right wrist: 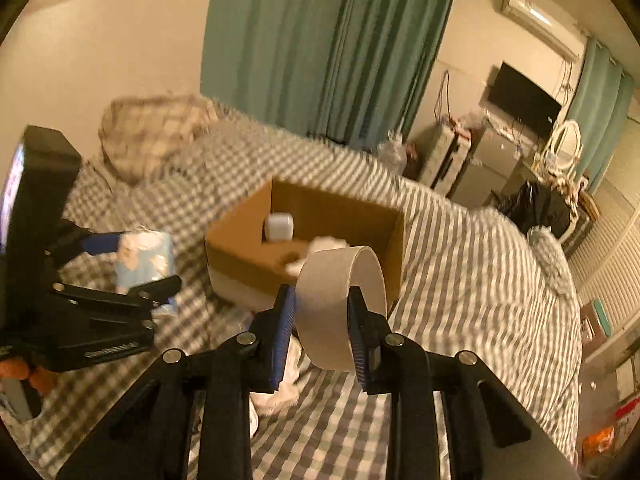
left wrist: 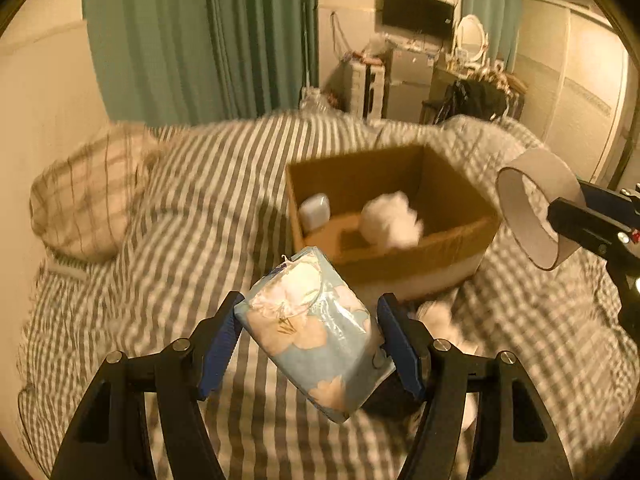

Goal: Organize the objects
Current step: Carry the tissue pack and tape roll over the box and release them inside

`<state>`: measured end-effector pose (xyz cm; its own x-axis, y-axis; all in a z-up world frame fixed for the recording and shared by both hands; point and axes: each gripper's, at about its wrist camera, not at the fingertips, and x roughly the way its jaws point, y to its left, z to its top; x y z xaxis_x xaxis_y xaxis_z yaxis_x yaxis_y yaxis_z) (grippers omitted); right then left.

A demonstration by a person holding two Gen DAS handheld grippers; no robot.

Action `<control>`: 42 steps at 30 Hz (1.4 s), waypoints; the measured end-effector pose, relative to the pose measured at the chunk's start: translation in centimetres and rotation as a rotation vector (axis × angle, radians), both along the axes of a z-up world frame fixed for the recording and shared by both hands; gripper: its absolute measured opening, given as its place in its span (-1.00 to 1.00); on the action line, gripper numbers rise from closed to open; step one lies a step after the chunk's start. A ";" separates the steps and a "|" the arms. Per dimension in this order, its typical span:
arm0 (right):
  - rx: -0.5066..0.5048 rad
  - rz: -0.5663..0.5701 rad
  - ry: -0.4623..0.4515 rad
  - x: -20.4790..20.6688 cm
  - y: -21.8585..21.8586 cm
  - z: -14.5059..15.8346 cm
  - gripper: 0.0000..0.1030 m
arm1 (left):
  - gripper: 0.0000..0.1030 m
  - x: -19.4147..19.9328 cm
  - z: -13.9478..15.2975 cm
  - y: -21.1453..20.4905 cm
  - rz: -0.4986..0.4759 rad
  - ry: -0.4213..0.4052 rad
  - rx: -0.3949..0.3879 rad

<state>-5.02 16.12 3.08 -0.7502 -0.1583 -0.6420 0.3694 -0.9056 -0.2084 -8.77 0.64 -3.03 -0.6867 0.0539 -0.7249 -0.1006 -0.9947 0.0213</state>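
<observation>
My left gripper (left wrist: 310,320) is shut on a blue floral tissue pack (left wrist: 316,332) and holds it above the bed, just in front of an open cardboard box (left wrist: 452,236). The box holds a white fluffy item (left wrist: 390,220) and a small white case (left wrist: 316,210). My right gripper (right wrist: 322,312) is shut on a wide roll of tape (right wrist: 340,304), held above the bed near the box's (right wrist: 248,252) front right corner. The tape roll (left wrist: 532,208) and right gripper show at the right in the left wrist view. The left gripper with the tissue pack (right wrist: 146,260) shows at the left in the right wrist view.
The bed has a grey checked and striped cover (left wrist: 224,184) with a checked pillow (left wrist: 84,196) at the far left. White soft items (right wrist: 280,384) lie on the bed below the right gripper. Green curtains (left wrist: 200,40) and cluttered furniture (left wrist: 412,80) stand behind.
</observation>
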 end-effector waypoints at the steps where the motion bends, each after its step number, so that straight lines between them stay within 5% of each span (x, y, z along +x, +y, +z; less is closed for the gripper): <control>1: 0.004 0.006 0.023 -0.2 0.0 1.0 -0.50 | 0.35 -0.6 1.1 0.3 -0.007 0.023 0.001; 7: -0.017 0.039 0.101 -2.8 -0.2 5.2 -0.50 | 0.35 -3.9 5.5 1.8 -0.031 0.152 -0.044; 15: -0.014 0.076 0.111 -9.3 -1.0 6.9 -0.50 | 0.35 -11.0 6.0 3.0 -0.048 0.151 -0.049; 27: -0.066 0.036 -0.063 -17.9 0.7 -1.9 -0.50 | 0.36 -16.6 -2.1 3.3 -0.037 0.021 -0.041; 34: -0.181 0.006 -0.095 -19.4 3.4 -3.2 -0.49 | 0.53 -16.2 -2.7 3.6 -0.055 -0.004 -0.033; 35: -0.187 0.000 -0.086 -19.3 3.7 -2.9 -0.28 | 0.67 -16.1 -2.5 3.4 -0.053 -0.004 -0.033; 36: -0.185 -0.007 -0.078 -19.3 3.9 -2.6 0.19 | 0.76 -15.7 -2.1 3.3 -0.044 0.002 -0.038; 37: -0.181 -0.022 -0.058 -19.0 4.3 -2.0 0.37 | 0.90 -15.5 -1.7 3.3 -0.040 0.005 -0.041; 42: -0.161 -0.050 0.005 -15.7 5.5 1.7 0.46 | 0.97 -12.4 1.2 2.5 -0.023 0.040 -0.053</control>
